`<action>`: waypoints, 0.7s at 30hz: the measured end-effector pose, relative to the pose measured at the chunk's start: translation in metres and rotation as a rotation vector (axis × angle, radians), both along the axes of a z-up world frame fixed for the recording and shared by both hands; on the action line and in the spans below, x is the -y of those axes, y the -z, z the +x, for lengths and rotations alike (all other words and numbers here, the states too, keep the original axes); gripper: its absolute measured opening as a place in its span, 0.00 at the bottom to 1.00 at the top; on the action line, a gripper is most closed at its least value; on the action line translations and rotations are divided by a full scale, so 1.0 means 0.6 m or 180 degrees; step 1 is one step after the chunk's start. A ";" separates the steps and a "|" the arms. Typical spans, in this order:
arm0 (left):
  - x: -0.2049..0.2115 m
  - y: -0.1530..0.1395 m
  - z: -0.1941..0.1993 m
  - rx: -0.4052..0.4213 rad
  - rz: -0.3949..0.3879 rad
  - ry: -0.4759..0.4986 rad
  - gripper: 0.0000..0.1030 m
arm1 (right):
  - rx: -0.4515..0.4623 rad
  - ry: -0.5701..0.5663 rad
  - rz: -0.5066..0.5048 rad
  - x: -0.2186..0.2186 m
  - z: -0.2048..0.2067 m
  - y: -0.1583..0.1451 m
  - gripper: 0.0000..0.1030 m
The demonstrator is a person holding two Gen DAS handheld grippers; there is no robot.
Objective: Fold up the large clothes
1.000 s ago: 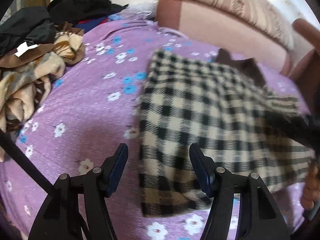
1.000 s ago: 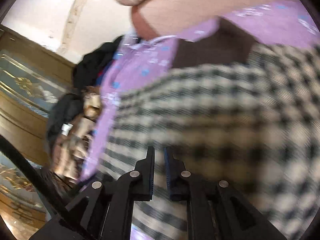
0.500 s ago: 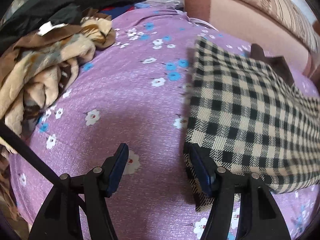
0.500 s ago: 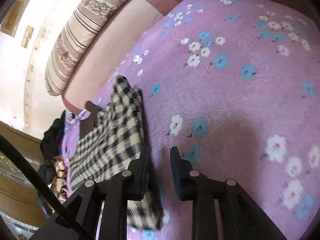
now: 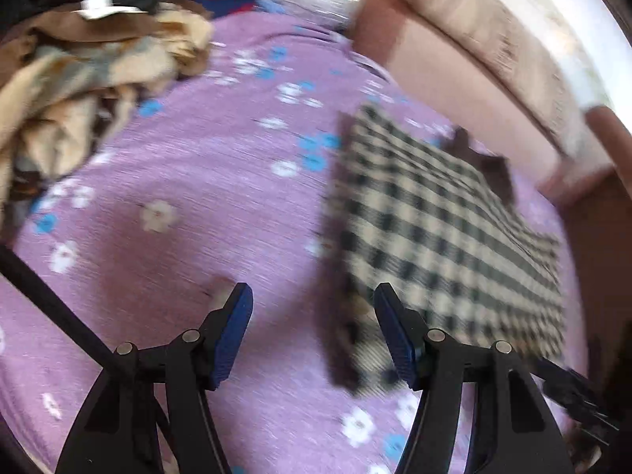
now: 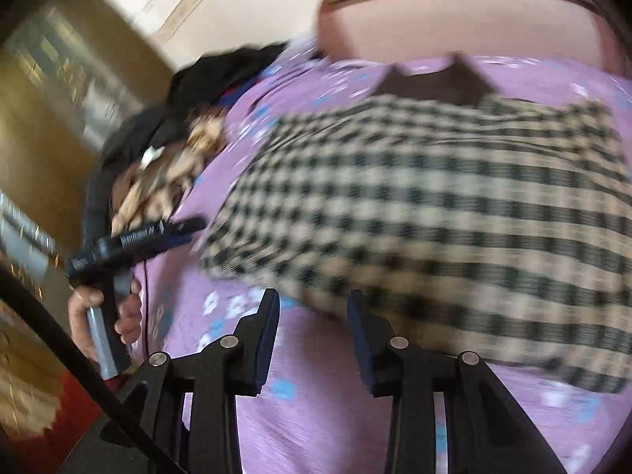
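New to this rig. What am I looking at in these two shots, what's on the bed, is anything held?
No robot: a person carries a handheld two-finger claw in each hand, each with a fisheye camera looking along its fingers. One shot is from the left claw, the other from the right claw, which also shows the left hand gripping its handle. On the purple floral bedspread lies a folded checked garment with a brown collar, beside a pile of unfolded clothes. Nothing is held: the left claw is open, the right is opening, empty.
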State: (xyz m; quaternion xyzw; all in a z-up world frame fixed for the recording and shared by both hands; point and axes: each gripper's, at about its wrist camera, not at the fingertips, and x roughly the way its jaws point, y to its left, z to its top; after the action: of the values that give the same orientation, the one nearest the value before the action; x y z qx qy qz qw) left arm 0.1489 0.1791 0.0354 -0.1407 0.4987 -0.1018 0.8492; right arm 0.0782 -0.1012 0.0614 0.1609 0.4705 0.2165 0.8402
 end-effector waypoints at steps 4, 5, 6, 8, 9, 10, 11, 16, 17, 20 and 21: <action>0.049 0.004 -0.026 0.0020 0.0195 0.0504 0.61 | -0.0058 -0.0042 0.0027 -0.029 0.002 0.020 0.38; 0.059 0.009 -0.030 0.0011 0.0288 0.0570 0.61 | -0.0074 -0.0030 0.0000 -0.036 0.006 0.026 0.38; 0.069 0.017 -0.035 -0.0018 0.0423 0.0616 0.59 | -0.0085 -0.0017 -0.0024 -0.033 0.006 0.030 0.38; 0.083 0.029 -0.039 -0.0049 0.0605 0.0662 0.28 | -0.0118 0.0028 -0.0061 -0.029 0.007 0.038 0.38; 0.086 0.024 -0.042 -0.0011 0.0596 0.0688 0.18 | -0.0136 0.0057 -0.0071 -0.022 0.006 0.041 0.38; 0.084 0.016 -0.045 0.0022 0.0637 0.0632 0.06 | -0.0142 0.0083 -0.0084 -0.014 0.002 0.041 0.38; 0.081 0.004 -0.051 0.0104 0.0765 0.0534 0.06 | -0.0143 0.0110 -0.0094 -0.009 0.001 0.040 0.38; 0.034 -0.030 -0.056 0.0282 0.0926 0.0111 0.01 | -0.0081 0.0130 -0.0146 0.008 -0.018 0.028 0.38; 0.019 -0.032 -0.051 0.0274 0.0809 0.0025 0.02 | -0.0042 0.0085 -0.0187 0.003 -0.022 0.023 0.38; -0.012 -0.020 -0.023 0.0122 0.0339 -0.0066 0.36 | 0.0119 -0.0123 -0.0343 -0.035 -0.029 0.008 0.42; -0.017 -0.016 -0.013 0.0098 0.0154 -0.0077 0.42 | 0.0178 -0.0194 -0.0404 -0.050 -0.029 0.005 0.44</action>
State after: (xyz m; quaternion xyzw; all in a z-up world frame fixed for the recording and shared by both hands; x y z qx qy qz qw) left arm 0.1412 0.1891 0.0448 -0.1245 0.4862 -0.0816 0.8611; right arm 0.0605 -0.0713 0.0585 0.0869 0.4643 0.2161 0.8545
